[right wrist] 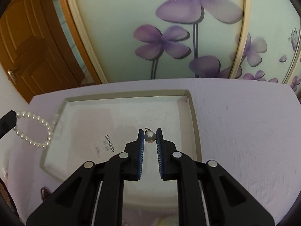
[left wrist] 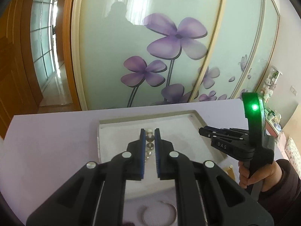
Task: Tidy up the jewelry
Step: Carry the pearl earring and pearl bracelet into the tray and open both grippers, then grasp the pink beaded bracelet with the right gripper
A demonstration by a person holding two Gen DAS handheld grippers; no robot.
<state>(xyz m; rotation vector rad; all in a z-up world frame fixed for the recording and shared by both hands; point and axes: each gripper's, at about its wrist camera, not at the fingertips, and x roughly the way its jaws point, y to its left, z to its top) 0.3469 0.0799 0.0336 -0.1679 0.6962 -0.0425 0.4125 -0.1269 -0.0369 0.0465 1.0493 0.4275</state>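
Observation:
My left gripper [left wrist: 150,138] is shut on a white pearl bracelet [left wrist: 150,141], whose beads show between the blue pads. In the right wrist view the same bracelet [right wrist: 35,130] hangs as a loop from the left gripper's tip [right wrist: 11,115], over the tray's left edge. My right gripper [right wrist: 150,137] is shut on a pearl earring [right wrist: 150,137] with a small metal post, held above the tray's right half. From the left wrist view, the right gripper [left wrist: 203,131] reaches in from the right over the tray's right edge. The shallow white tray [right wrist: 128,93] lies on a lilac table [right wrist: 244,131].
A silvery ring-shaped bangle [left wrist: 160,214] lies on the table near the front, below my left gripper. A small tan object [left wrist: 230,169] sits by the tray's near right corner. A person's hand [left wrist: 252,175] holds the right gripper's handle. A flowered wardrobe door [left wrist: 150,56] stands behind the table.

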